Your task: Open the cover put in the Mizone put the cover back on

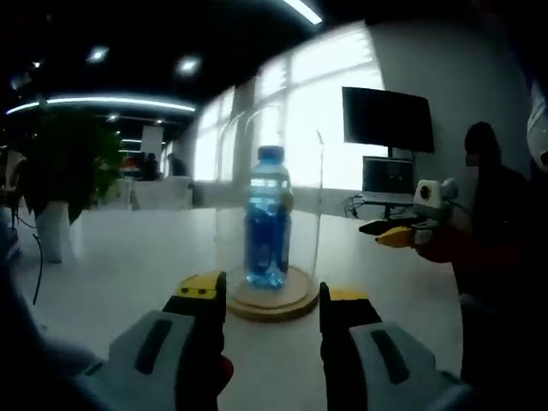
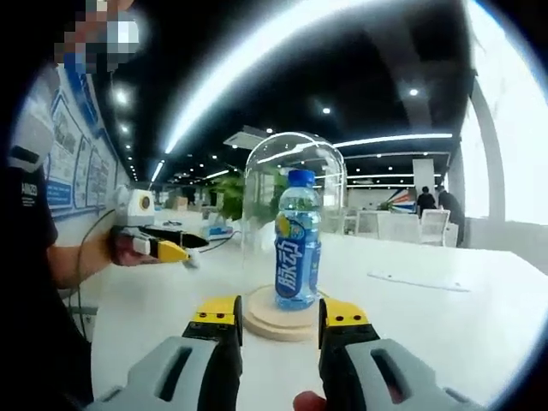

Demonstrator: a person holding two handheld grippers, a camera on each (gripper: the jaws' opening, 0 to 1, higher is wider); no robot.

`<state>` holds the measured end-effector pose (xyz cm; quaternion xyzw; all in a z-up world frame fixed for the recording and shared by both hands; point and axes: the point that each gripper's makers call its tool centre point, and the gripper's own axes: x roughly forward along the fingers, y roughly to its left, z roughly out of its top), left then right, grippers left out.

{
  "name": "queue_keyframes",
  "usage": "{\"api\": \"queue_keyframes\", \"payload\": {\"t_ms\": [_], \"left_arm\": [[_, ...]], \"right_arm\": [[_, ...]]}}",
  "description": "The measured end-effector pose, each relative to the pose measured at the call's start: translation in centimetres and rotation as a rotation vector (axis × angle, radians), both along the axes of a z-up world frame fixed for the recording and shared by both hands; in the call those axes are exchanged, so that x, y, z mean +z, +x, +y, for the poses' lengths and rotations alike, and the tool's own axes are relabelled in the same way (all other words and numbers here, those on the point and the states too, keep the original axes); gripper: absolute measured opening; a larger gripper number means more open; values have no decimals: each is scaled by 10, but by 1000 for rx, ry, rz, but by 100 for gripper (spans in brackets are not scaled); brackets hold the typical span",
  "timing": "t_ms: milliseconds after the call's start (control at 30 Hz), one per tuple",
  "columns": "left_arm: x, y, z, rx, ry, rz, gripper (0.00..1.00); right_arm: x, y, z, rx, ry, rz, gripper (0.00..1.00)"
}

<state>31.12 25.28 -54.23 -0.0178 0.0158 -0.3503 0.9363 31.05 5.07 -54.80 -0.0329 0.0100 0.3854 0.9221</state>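
A blue Mizone bottle [image 1: 268,218] [image 2: 299,244] stands upright on a round wooden base [image 1: 291,305] [image 2: 262,318] on a white table. A clear glass dome cover [image 1: 312,205] [image 2: 257,197] sits over it, down on the base. My left gripper [image 1: 272,295] is open just short of the base, its yellow-tipped jaws apart with nothing between them. My right gripper [image 2: 280,312] is also open close to the base on its side, holding nothing. Each gripper shows in the other's view, held in a hand: the right gripper [image 1: 401,233] and the left gripper [image 2: 163,248].
A potted plant in a white pot [image 1: 56,193] stands on the table's left. A dark monitor [image 1: 387,120] hangs on the wall above a person in dark clothes [image 1: 492,223]. A thin flat sheet [image 2: 419,282] lies on the white table [image 2: 445,317].
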Motion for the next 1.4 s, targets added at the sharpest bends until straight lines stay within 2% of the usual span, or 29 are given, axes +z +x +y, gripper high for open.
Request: {"api": "queue_keyframes", "payload": {"t_ms": [100, 200, 233, 267, 300, 433, 467, 533, 633, 800, 967, 1067, 1400], "left_arm": [[-3, -1, 0, -11, 5, -15, 33], [-13, 0, 3, -3, 34, -27, 33], [-16, 1, 4, 3, 27, -26, 33], [-16, 3, 5, 12, -9, -21, 33], [-18, 3, 3, 11, -47, -9, 33], [-35, 6, 2, 17, -3, -6, 33], [-36, 6, 3, 21, -14, -9, 33], [-32, 6, 2, 24, -85, 7, 33], [-31, 5, 2, 27, -69, 0, 32], [-36, 0, 1, 16, -52, 10, 31], [-47, -2, -6, 11, 14, 24, 30], [-50, -3, -8, 9, 44, 16, 30], [-50, -1, -6, 7, 4, 50, 30]], "right_arm": [[-10, 0, -5, -19, -13, 6, 29], [-28, 2, -10, -38, -33, 13, 30], [-32, 3, -11, -47, -35, 11, 31], [-34, 4, -12, -51, -34, 10, 31], [-35, 6, -14, -62, -17, 9, 31], [-37, 4, -12, -55, 40, 14, 30], [-39, 5, -12, -58, 49, 38, 28], [-36, 3, -13, -59, 50, 29, 27], [-32, 1, -12, -50, 79, 28, 27], [-37, 0, -7, -60, 31, 12, 27], [-54, 1, -4, -57, -24, 69, 27], [-58, 0, -2, -47, -39, 72, 27], [-61, 1, -6, -60, -51, 80, 26]]}}
